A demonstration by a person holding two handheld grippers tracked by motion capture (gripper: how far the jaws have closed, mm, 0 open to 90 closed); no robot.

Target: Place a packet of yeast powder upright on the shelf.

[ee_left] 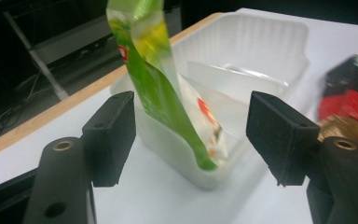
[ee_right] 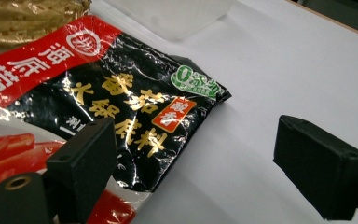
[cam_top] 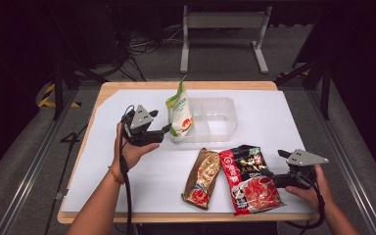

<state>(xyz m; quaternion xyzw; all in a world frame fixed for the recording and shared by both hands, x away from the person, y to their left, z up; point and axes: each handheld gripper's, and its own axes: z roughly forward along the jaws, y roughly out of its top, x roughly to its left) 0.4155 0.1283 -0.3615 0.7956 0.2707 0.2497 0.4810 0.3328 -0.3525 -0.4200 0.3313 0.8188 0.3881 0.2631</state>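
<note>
Two packets — a gold one (cam_top: 201, 179) and a red-and-black one (cam_top: 247, 178) — lie at the table's near edge, seemingly unpacked; a green pouch (cam_top: 179, 115) already stands in the clear tray (cam_top: 225, 122). Both the left gripper (cam_top: 164, 131) and right gripper (cam_top: 275, 175) gape empty.

Pouch (cam_top: 179, 115) stands in tub (cam_top: 215, 120), two packets (cam_top: 225, 178) lying before it.

The shiny black and red packet (ee_right: 121, 116) is gleaming on smooth white paper (ee_right: 284, 60), and the box (ee_left: 251, 51) is looking like cloudy plastic.
</note>
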